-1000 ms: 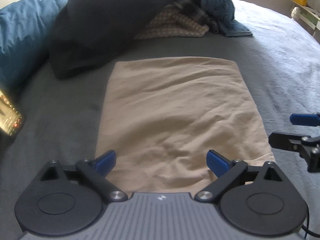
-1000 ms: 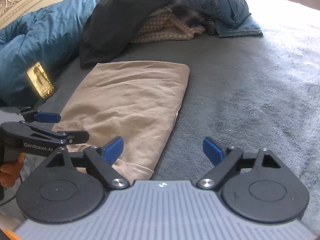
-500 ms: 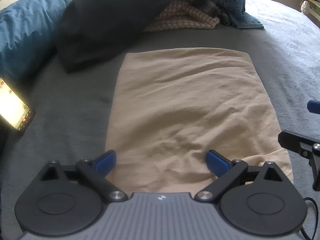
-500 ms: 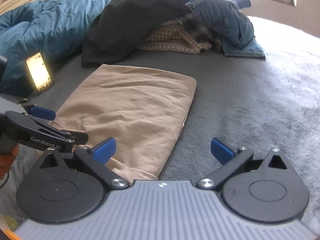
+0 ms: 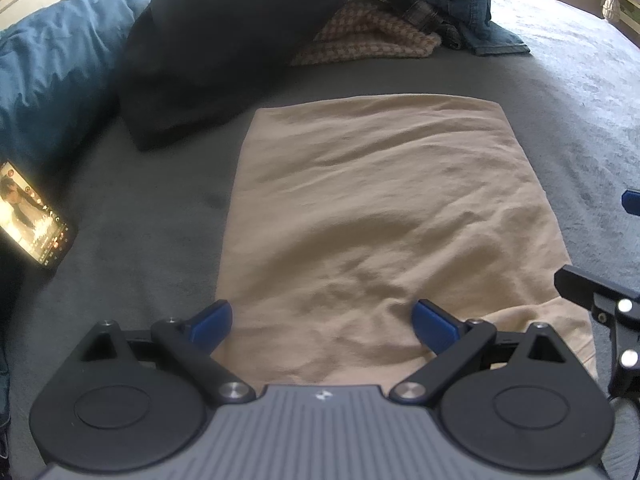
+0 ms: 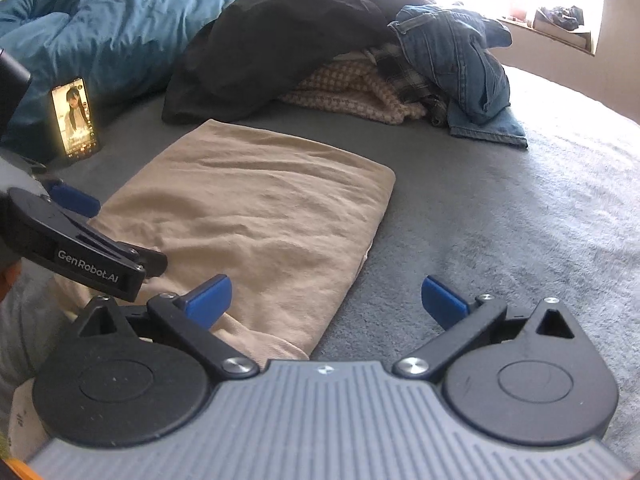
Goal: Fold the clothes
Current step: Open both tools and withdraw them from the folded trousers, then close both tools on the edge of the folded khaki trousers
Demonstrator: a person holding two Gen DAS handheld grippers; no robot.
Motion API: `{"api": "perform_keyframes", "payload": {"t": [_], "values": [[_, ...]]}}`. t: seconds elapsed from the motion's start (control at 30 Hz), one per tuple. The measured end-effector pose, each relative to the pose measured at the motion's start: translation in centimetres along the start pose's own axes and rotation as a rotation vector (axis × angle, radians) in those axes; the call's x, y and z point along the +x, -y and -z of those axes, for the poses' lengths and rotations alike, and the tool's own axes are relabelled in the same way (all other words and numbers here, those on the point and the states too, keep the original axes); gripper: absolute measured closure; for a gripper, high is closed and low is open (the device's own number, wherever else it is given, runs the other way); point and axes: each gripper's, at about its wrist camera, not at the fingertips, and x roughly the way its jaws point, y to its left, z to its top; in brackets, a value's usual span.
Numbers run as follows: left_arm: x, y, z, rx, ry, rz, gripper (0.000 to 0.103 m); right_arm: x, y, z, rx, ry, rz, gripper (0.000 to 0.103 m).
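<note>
Left gripper (image 5: 322, 322): fingers spread wide, nothing between them, low over the near end of the tan folded garment (image 5: 384, 216); the left blue pad (image 5: 211, 320) sits at the garment's left edge, the right pad over the cloth. The garment lies flat as a rough rectangle in the centre of the left wrist frame on the grey bedspread (image 5: 580, 120), lightly wrinkled, with a lower layer showing at its near right corner. Right gripper (image 6: 326, 300): fingers also wide apart and empty, its left pad over the garment's near right corner, its right pad over bare bedspread. In the right wrist view the garment (image 6: 256, 208) runs from lower left toward centre, and the left gripper's black body enters at the left edge, over the garment's near left side. Upper centre of both frames: a pile of unfolded clothes, with a black garment (image 6: 280, 40), a checked knit (image 6: 352, 92) and blue jeans (image 6: 456, 56), apart from the tan garment. A blue duvet (image 6: 100, 28) fills the upper left. A lit phone (image 6: 75, 118) leans against the duvet, screen on, at the left of both frames.
</note>
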Motion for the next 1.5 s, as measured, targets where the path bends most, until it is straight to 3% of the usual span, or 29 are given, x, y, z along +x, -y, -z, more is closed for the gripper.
{"api": "perform_keyframes", "payload": {"t": [0.3,0.4,0.63,0.73,0.9,0.97,1.13,1.2,1.33,1.5], "values": [[-1.1,-4.9,0.6,-0.063,0.214,0.114,0.003,0.3,3.6,-0.6,0.158,-0.016,-0.074,0.001],[0.5,-8.0,0.7,-0.133,0.179,0.202,0.003,1.0,5.4,-0.6,0.257,-0.057,-0.128,0.001],[4.8,-14.2,1.5,-0.329,0.066,0.458,0.006,3.3,7.7,-0.2,0.462,-0.128,-0.380,0.001],[6.6,-14.8,2.0,-0.347,0.027,0.603,0.007,5.1,8.1,0.2,0.538,-0.188,-0.455,0.001],[8.1,-14.3,1.3,-0.339,0.043,0.708,0.007,6.8,8.9,0.6,0.627,-0.207,-0.530,0.002],[8.7,-14.1,1.0,-0.336,0.050,0.746,0.009,7.7,9.5,0.4,0.671,-0.213,-0.558,0.006],[10.4,-13.6,-0.3,-0.341,0.062,0.812,0.008,10.7,10.7,-1.0,0.747,-0.242,-0.595,0.038],[11.1,-13.4,-0.9,-0.344,0.065,0.833,0.006,11.9,10.9,-1.3,0.773,-0.259,-0.614,0.045],[11.3,-14.0,-0.7,-0.359,0.048,0.891,0.010,12.3,11.1,-0.8,0.809,-0.296,-0.664,0.048],[11.0,-13.8,0.4,-0.306,-0.004,0.937,0.012,11.4,10.4,0.6,0.815,-0.367,-0.749,0.052]]}}
